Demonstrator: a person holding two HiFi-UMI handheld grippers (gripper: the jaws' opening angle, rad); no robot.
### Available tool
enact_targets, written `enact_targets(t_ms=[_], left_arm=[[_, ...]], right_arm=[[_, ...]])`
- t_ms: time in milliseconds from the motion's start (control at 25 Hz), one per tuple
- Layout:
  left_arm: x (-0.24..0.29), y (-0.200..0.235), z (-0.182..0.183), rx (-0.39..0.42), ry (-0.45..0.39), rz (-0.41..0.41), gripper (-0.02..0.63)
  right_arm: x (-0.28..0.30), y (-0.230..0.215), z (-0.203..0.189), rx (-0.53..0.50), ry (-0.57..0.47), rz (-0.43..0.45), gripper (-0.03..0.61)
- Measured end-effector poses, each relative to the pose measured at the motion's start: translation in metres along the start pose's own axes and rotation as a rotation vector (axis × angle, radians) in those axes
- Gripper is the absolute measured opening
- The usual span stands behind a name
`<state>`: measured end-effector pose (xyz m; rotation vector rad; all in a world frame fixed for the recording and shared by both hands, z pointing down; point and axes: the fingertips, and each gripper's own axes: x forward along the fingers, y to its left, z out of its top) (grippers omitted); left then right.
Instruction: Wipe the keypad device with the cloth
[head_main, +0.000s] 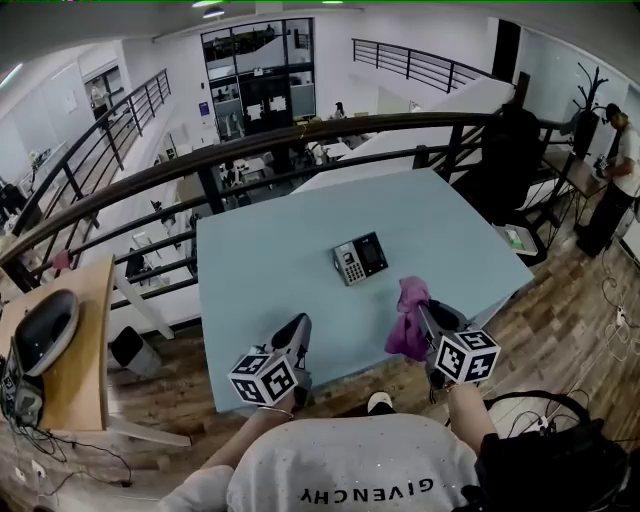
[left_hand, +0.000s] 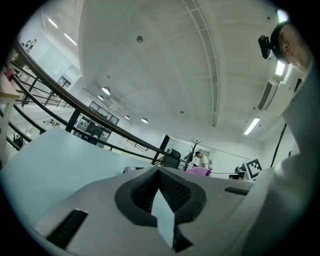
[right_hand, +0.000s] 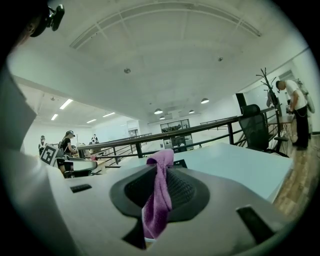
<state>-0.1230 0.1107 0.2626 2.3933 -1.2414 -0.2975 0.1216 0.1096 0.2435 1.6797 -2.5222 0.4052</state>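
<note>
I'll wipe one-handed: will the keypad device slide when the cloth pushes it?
Probably: the keypad device looks small, loose on a smooth table. It sits low and flat, so tipping seems unlikely. The cloth hangs limp from the right gripper, so pushes should be soft.

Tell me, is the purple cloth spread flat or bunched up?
Bunched up: the cloth hangs crumpled, pinched in the right claw.

The keypad device (head_main: 360, 258), dark with a grey keypad at left and a dark screen at right, lies flat mid-table (head_main: 280, 280). The cloth (head_main: 408, 320), purple and bunched, hangs limp near right, pinched in the right gripper (head_main: 424, 308).
</note>
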Motion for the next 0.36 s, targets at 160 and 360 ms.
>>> enact_targets(t_ms=[160, 360], left_arm=[[-0.008, -0.003, -0.011, -0.001, 0.017, -0.005, 0.0], [-0.017, 0.002, -0.016, 0.005, 0.024, 0.0, 0.0]], right_arm=[[-0.009, 0.003, -0.017, 0.013, 0.022, -0.008, 0.06], [-0.013, 0.01, -0.029, 0.014, 0.026, -0.018, 0.06]])
